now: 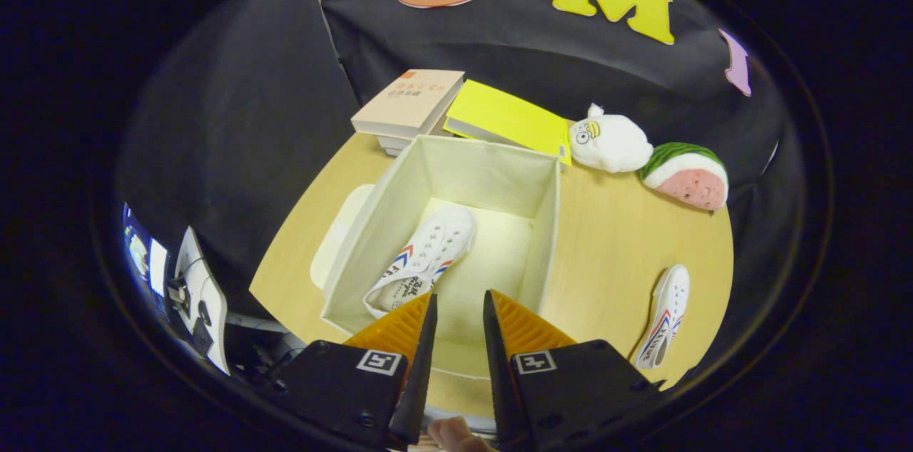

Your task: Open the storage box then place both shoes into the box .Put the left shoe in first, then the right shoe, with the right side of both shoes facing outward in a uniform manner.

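A cream fabric storage box stands open on the wooden table, just ahead of my fingers. One white shoe with red and blue stripes lies inside it, along the left wall. The other white shoe lies on the table to the right of the box. My gripper hovers above the near edge of the box. Its fingers are a narrow gap apart and hold nothing. The box's cream lid lies flat on the table against the box's left side.
Behind the box lie a stack of books and a yellow book. A white plush bird and a watermelon-slice plush sit at the back right. The table ends close to the right shoe.
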